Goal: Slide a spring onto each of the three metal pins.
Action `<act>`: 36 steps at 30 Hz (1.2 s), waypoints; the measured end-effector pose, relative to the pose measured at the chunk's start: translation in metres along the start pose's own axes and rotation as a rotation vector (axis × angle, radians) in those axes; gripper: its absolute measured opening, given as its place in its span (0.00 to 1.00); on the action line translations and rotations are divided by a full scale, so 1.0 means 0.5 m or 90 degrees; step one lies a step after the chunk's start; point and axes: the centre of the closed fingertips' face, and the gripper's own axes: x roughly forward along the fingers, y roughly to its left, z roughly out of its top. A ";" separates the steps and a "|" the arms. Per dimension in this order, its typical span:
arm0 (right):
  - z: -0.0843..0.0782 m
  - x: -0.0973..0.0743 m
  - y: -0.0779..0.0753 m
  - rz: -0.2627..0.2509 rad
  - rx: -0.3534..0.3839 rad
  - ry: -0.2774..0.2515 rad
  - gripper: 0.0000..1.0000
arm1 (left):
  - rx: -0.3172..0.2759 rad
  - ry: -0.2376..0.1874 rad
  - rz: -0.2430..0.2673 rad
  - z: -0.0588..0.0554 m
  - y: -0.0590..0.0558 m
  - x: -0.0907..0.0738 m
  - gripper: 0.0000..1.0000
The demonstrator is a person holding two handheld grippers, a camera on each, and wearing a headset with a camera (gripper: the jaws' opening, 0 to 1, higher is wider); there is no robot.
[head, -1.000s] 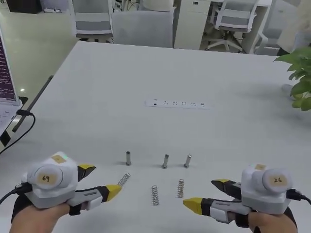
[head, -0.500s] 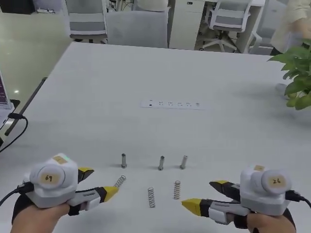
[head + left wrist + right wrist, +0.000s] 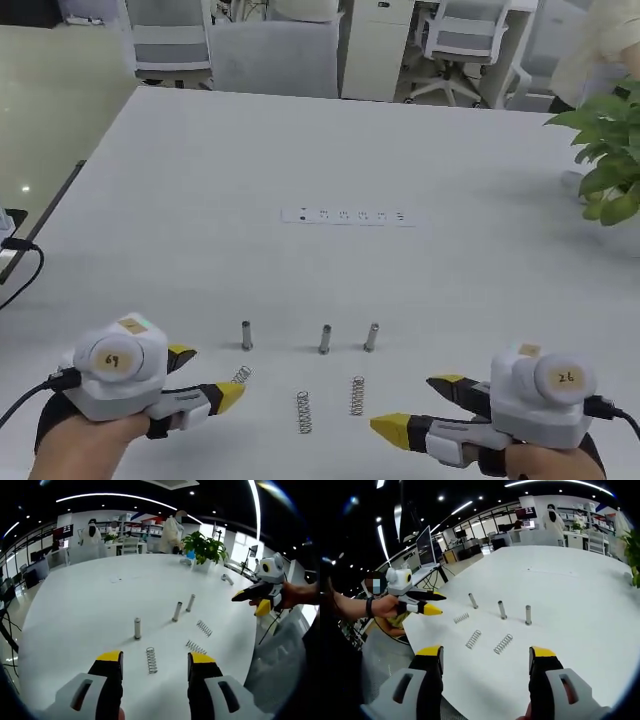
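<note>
Nearest the person, the left gripper (image 3: 213, 372) and the right gripper (image 3: 407, 402) hang low over the white table (image 3: 300, 150), each with its yellow-tipped jaws spread apart and empty. Three springs lie flat on the table between the two grippers. The left spring (image 3: 241, 374) lies just beside the left gripper's nearer tip, with no clear contact. In the left gripper view it sits just ahead, in line with the gap between the jaws. Its long axis slants from near-left to far-right. The middle spring (image 3: 303, 412) and the right spring (image 3: 357, 395) lie side by side but apart, each with its long axis running roughly near to far. The right spring is near the right gripper's tips, on their left. Just beyond the springs, three metal pins stand upright in a row across the table: the left pin (image 3: 246, 335), the middle pin (image 3: 325, 339) and the right pin (image 3: 371, 337), all bare. Farther off lies a white power strip (image 3: 345, 216), and a green plant (image 3: 605, 160) stands at the far right.
</note>
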 end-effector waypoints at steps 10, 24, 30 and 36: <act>0.001 -0.004 -0.009 -0.002 0.000 0.001 0.68 | 0.007 0.019 0.001 0.001 0.007 0.030 0.43; -0.001 -0.006 -0.015 -0.004 0.004 0.002 0.68 | 0.013 0.042 -0.003 -0.002 0.012 0.057 0.40; -0.004 -0.008 -0.017 -0.005 0.007 0.004 0.68 | 0.017 0.060 -0.006 -0.013 0.012 0.065 0.37; -0.005 -0.007 -0.018 -0.006 0.008 0.005 0.68 | 0.022 0.085 -0.007 -0.028 0.013 0.075 0.34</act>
